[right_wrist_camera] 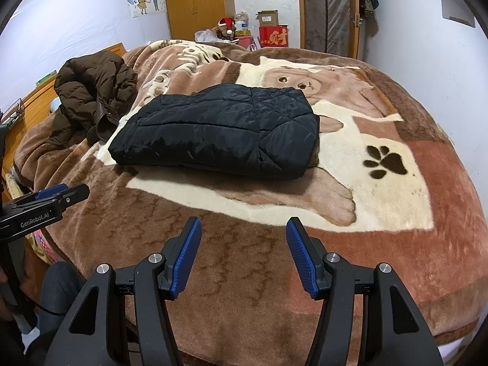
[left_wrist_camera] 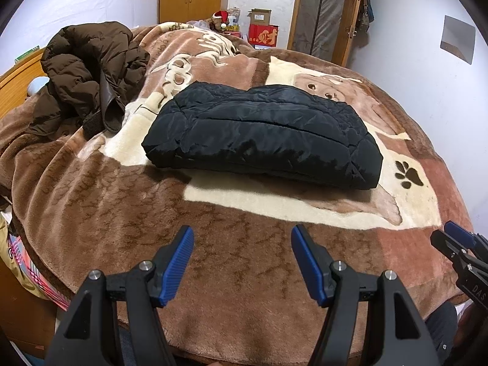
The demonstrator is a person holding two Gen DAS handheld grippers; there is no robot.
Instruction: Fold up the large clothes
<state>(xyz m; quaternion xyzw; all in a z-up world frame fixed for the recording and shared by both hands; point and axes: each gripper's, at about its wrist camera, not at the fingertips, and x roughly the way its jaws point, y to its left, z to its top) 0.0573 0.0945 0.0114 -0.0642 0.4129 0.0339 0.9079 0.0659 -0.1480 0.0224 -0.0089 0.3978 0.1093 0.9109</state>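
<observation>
I am holding my left tool (left_wrist_camera: pixel 242 245) and my right tool (right_wrist_camera: pixel 244 238) wide apart and empty over the near edge of the bed, their ribbed blue pads facing each other. A quilted black jacket (left_wrist_camera: pixel 262 140), shiny and puffy, is lying folded into a thick rectangle mid-bed on the plush brown blanket (left_wrist_camera: pixel 122 213). A crumpled brown puffer coat (left_wrist_camera: pixel 88 76) is heaping far left.

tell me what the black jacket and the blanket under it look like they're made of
Black jacket: likely a thin synthetic shell such as nylon, going by its slight sheen, fine crinkles and stitched, padded panels. Blanket: plush fleece, probably synthetic, with a matte fuzzy pile and printed paw marks.
</observation>
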